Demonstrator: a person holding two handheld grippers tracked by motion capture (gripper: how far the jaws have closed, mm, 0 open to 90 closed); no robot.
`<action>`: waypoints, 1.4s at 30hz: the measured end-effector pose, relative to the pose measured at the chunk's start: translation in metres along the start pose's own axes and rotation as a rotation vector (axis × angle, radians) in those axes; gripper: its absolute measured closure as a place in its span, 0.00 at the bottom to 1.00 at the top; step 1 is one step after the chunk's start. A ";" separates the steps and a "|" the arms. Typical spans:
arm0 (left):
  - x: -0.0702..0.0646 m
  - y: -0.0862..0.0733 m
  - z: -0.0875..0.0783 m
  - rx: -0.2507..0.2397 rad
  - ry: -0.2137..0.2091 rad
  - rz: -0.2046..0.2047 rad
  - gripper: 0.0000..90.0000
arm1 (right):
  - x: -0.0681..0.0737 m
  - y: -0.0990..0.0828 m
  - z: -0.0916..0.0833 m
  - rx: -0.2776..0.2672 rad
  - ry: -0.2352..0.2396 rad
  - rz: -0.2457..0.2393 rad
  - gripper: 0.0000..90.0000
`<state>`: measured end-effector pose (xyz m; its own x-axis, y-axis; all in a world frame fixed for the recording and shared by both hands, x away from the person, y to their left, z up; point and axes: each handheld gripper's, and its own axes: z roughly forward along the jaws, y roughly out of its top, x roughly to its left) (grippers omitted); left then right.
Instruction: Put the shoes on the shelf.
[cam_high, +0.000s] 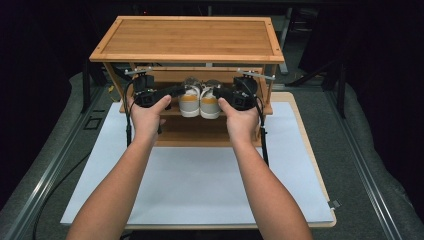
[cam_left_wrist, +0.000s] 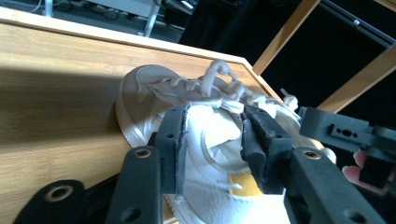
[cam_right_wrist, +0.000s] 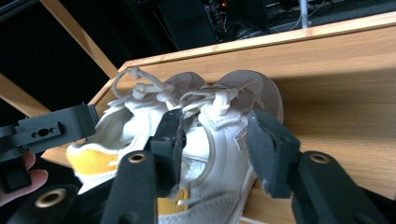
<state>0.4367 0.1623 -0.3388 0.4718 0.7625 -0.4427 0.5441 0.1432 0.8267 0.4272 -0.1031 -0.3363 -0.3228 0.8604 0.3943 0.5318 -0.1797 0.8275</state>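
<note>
A pair of small white shoes with yellow heel patches stands toes inward on the middle shelf (cam_high: 172, 113) of a wooden rack. My left gripper (cam_high: 181, 92) reaches in from the left and straddles the left shoe (cam_high: 189, 104). In the left gripper view the left gripper (cam_left_wrist: 212, 135) has both pads against the sides of the left shoe (cam_left_wrist: 149, 88). My right gripper (cam_high: 218, 93) comes in from the right over the right shoe (cam_high: 210, 106). In the right gripper view the right gripper (cam_right_wrist: 215, 135) clasps the right shoe (cam_right_wrist: 254, 88), with the left shoe (cam_right_wrist: 100, 163) beside it.
The rack's broad top board (cam_high: 190, 37) overhangs the shelf and both grippers, and slanted side posts (cam_right_wrist: 79, 35) flank the shelf ends. A lower shelf (cam_high: 200, 135) lies beneath. The rack stands at the far edge of a white mat (cam_high: 200, 185) on the table.
</note>
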 end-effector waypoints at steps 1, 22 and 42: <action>0.000 -0.001 -0.002 0.000 0.007 0.015 0.69 | 0.000 0.000 -0.002 -0.001 0.004 -0.002 0.66; 0.015 -0.015 -0.024 0.006 -0.016 0.046 0.99 | -0.010 -0.017 -0.028 -0.047 0.021 -0.054 0.91; 0.024 -0.024 -0.008 0.021 -0.009 0.017 1.00 | -0.014 -0.027 -0.014 -0.001 0.006 -0.089 1.00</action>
<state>0.4293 0.1822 -0.3670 0.4871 0.7594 -0.4314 0.5502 0.1167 0.8268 0.4068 -0.1174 -0.3583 -0.3734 0.8700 0.3220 0.5004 -0.1033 0.8596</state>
